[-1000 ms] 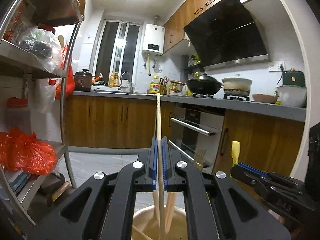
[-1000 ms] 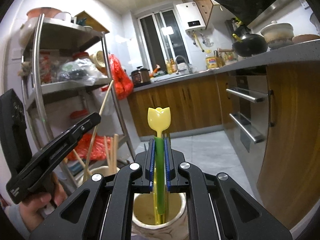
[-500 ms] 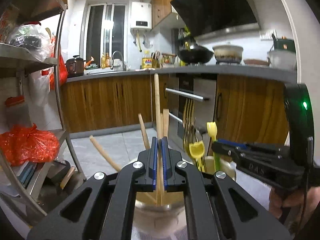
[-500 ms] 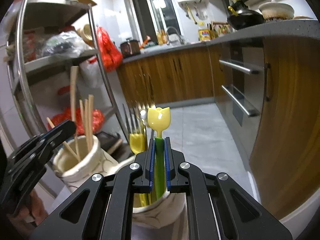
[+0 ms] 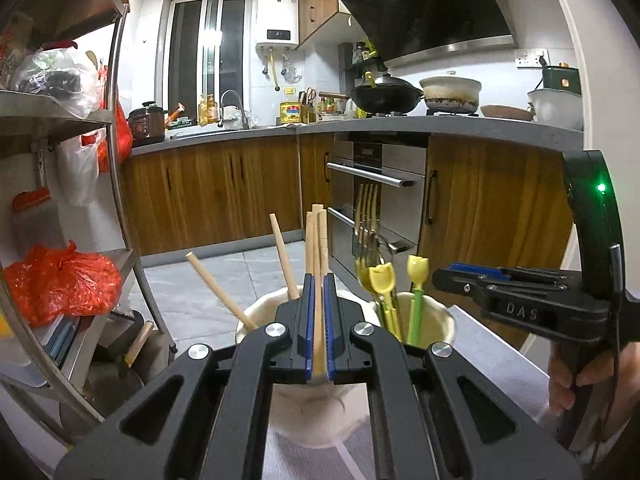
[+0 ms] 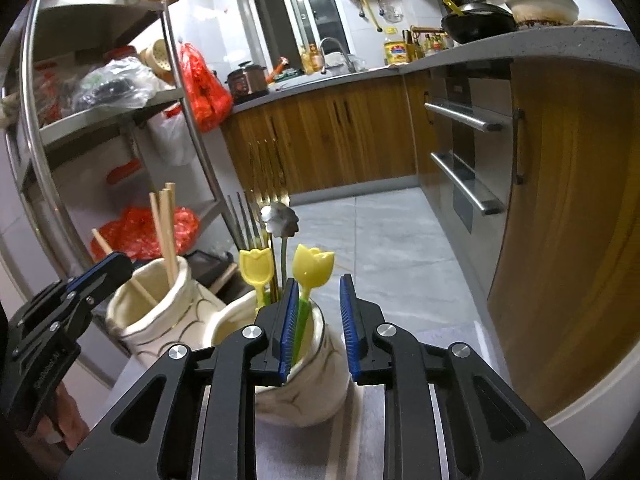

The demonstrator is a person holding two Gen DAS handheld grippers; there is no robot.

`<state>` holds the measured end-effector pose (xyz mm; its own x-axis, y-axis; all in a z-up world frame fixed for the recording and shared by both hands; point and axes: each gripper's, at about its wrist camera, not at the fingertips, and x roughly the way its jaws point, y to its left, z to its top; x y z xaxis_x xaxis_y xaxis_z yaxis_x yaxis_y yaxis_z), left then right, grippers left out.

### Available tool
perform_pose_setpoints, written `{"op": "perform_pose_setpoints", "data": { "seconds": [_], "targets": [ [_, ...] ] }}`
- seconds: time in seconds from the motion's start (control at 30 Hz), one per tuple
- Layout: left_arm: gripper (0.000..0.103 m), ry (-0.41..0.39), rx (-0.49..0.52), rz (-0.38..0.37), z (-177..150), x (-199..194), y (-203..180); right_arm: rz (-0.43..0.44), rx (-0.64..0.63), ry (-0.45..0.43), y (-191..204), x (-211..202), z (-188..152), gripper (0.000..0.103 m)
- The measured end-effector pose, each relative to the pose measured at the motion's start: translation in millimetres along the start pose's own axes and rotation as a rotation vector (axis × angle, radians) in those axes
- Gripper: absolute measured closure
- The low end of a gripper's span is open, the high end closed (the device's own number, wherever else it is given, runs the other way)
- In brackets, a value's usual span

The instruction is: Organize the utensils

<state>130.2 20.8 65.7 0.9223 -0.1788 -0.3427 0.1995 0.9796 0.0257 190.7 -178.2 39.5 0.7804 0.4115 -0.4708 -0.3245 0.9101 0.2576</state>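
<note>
The metal shelf rack [image 6: 192, 120] stands behind and to the left of the chopstick jar [image 6: 160, 304], the landmark here. This cream ceramic jar sits on the pale-clothed counter [image 5: 492, 360], with the second cream jar [image 6: 316, 364] touching or just beside it on its right.

The left tool [image 5: 319, 316] tilts slightly downward directly over the chopstick jar, its blue pads clamped tight on one wooden chopstick [image 5: 318, 280]. That chopstick rises upright between the pads, its lower end reaching into the jar's mouth among the loose chopsticks [image 5: 282, 252] leaning there.

The right tool [image 6: 318, 320], to the right of the chopstick jar, points down over the second jar with its jaws opening. The tulip-topped green pick [image 6: 306, 300] stands between them, leaning against the left pad and clear of the right one, its stem down inside the second jar. A second yellow tulip pick [image 6: 256, 270] and some forks [image 6: 250, 220] stand in the same jar, on the side nearer the chopstick jar.
</note>
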Motion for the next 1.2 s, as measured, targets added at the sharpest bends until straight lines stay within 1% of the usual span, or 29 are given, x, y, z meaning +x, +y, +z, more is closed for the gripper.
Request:
{"op": "perform_pose_setpoints", "data": {
  "seconds": [0.17, 0.33, 0.5, 0.57, 0.6, 0.63, 0.67, 0.7, 0.77, 0.8, 0.83, 0.9, 0.93, 1.03, 1.07, 1.13, 1.2],
  "targets": [
    [0.099, 0.026, -0.008, -0.02, -8, -26, -3, 0.013, 0.004, 0.0, -3, -27, -11, 0.081],
    [0.099, 0.052, -0.031, -0.036, -33, -50, -5, 0.014, -0.027, 0.007, 3, -48, -29, 0.081],
    [0.099, 0.076, -0.037, -0.01, -61, -60, -6, 0.026, -0.09, -0.009, 13, -64, -52, 0.081],
    [0.097, 0.072, -0.035, 0.013, -69, -62, -3, 0.024, -0.126, -0.031, 18, -69, -62, 0.08],
    [0.089, 0.069, -0.041, 0.019, -70, -62, -2, 0.015, -0.144, -0.044, 20, -71, -67, 0.075],
    [0.08, 0.061, -0.053, 0.03, -72, -64, 1, 0.005, -0.157, -0.054, 22, -72, -69, 0.066],
    [0.058, 0.052, -0.062, 0.037, -72, -64, 4, -0.004, -0.174, -0.067, 23, -73, -72, 0.063],
    [0.045, 0.041, -0.071, 0.043, -72, -66, 5, -0.006, -0.183, -0.076, 24, -74, -73, 0.059],
    [0.044, 0.017, -0.072, 0.049, -71, -69, 6, -0.014, -0.207, -0.102, 25, -75, -73, 0.052],
    [0.042, 0.012, -0.061, 0.06, -71, -71, 4, -0.013, -0.218, -0.123, 26, -76, -74, 0.044],
    [0.041, 0.007, -0.053, 0.066, -72, -71, 4, -0.01, -0.229, -0.14, 27, -77, -75, 0.038],
    [0.032, -0.004, -0.04, 0.07, -73, -73, 2, -0.003, -0.247, -0.158, 31, -78, -77, 0.034],
    [0.031, -0.008, -0.035, 0.072, -74, -73, 1, -0.001, -0.258, -0.17, 33, -79, -77, 0.03],
    [0.025, -0.011, -0.029, 0.068, -77, -74, 0, 0.003, -0.273, -0.192, 37, -80, -79, 0.024],
    [0.021, -0.013, -0.03, 0.068, -78, -74, 0, 0.002, -0.271, -0.194, 37, -80, -79, 0.023],
    [0.018, -0.016, -0.031, 0.06, -80, -74, 0, 0.005, -0.264, -0.186, 35, -77, -80, 0.019],
    [0.012, -0.019, -0.025, 0.058, -82, -74, -1, 0.005, -0.259, -0.178, 35, -74, -81, 0.017]
  ]
}}
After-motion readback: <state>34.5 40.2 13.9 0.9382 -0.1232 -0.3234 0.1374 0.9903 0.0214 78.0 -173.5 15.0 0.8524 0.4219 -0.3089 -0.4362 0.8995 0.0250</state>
